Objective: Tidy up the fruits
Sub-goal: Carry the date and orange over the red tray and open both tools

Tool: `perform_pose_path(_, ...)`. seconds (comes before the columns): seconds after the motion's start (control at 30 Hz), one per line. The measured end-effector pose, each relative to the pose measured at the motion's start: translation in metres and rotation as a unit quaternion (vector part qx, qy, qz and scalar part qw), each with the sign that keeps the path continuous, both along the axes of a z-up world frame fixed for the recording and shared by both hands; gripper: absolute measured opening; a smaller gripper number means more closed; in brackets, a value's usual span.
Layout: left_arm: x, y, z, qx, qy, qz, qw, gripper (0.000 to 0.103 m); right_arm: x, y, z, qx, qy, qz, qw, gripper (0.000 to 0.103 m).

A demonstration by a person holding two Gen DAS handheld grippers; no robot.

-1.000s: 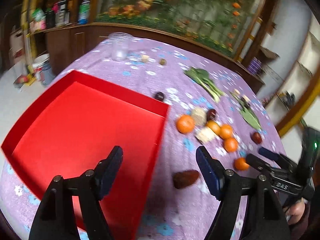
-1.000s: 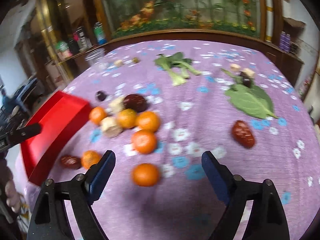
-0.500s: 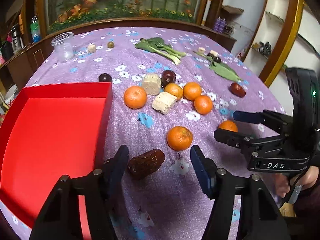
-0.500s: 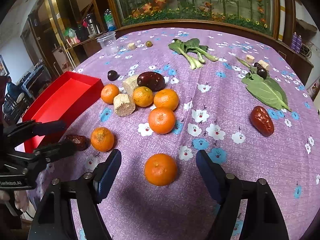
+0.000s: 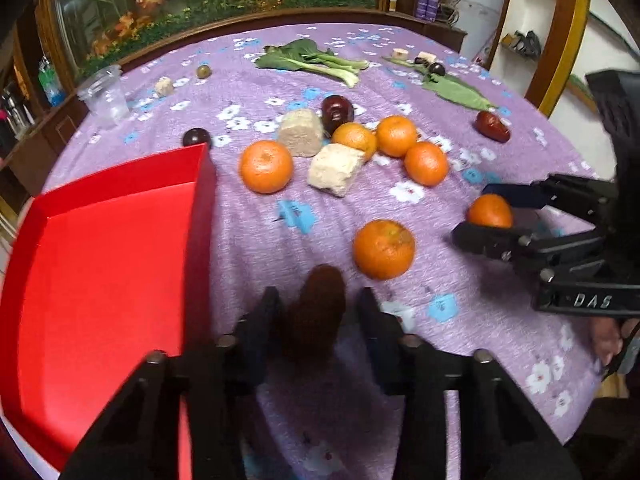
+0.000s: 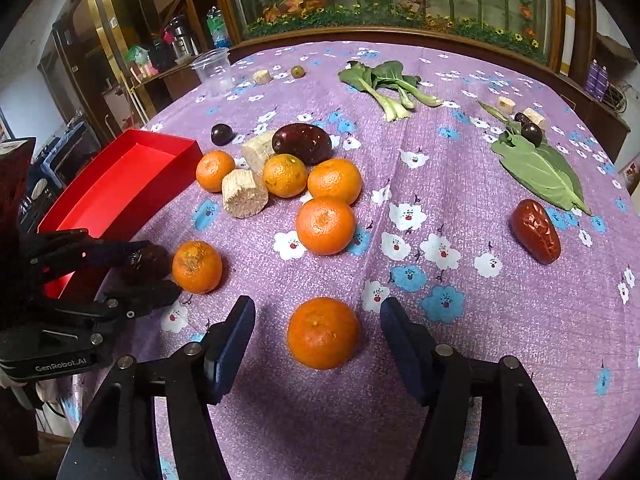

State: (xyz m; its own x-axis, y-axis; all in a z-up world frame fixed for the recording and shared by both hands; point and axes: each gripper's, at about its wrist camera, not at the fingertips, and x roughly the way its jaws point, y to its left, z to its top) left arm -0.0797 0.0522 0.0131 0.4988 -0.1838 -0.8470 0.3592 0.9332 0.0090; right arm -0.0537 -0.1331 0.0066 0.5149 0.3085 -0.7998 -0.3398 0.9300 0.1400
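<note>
My left gripper [image 5: 318,312] has its jaws around a dark brown date [image 5: 316,312] on the purple cloth, right of the red tray [image 5: 100,260]; in the right wrist view [image 6: 148,276] the date [image 6: 146,262] sits between the fingers. I cannot tell if they grip it. My right gripper [image 6: 318,332] is open, with an orange [image 6: 323,332] on the cloth between its fingers, not touching. Several more oranges [image 6: 325,225] lie in a cluster beyond. Another orange [image 5: 383,249] lies just beyond the left gripper.
Two beige cut chunks [image 6: 244,193], a dark plum [image 6: 302,143], a red date [image 6: 535,230], a small dark fruit [image 6: 221,134], bok choy [image 6: 384,84], a green leaf [image 6: 540,172] and a plastic cup [image 6: 212,70] lie on the table. Cabinets stand behind.
My left gripper swung right from over the red tray, moved onto the brown date and narrowed around it. My right gripper came down closer to the near orange.
</note>
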Motion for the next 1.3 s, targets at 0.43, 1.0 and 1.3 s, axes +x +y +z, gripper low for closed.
perform_pose_path(0.43, -0.009, 0.058, 0.038, -0.120, -0.035, 0.111, 0.9859, 0.030, -0.010, 0.004, 0.013, -0.006, -0.022, 0.003, 1.000, 0.035)
perform_pose_path(1.0, -0.026, 0.218, 0.030, -0.156, -0.047, 0.326, 0.9313, 0.030, -0.010, 0.169, 0.068, 0.061, -0.030, 0.180, 0.981, 0.036)
perform_pose_path(1.3, -0.035, 0.242, 0.027, -0.164, -0.053, 0.348, 0.9214, 0.030, 0.004, 0.237, 0.027, 0.044, 0.019, 0.217, 0.975, 0.036)
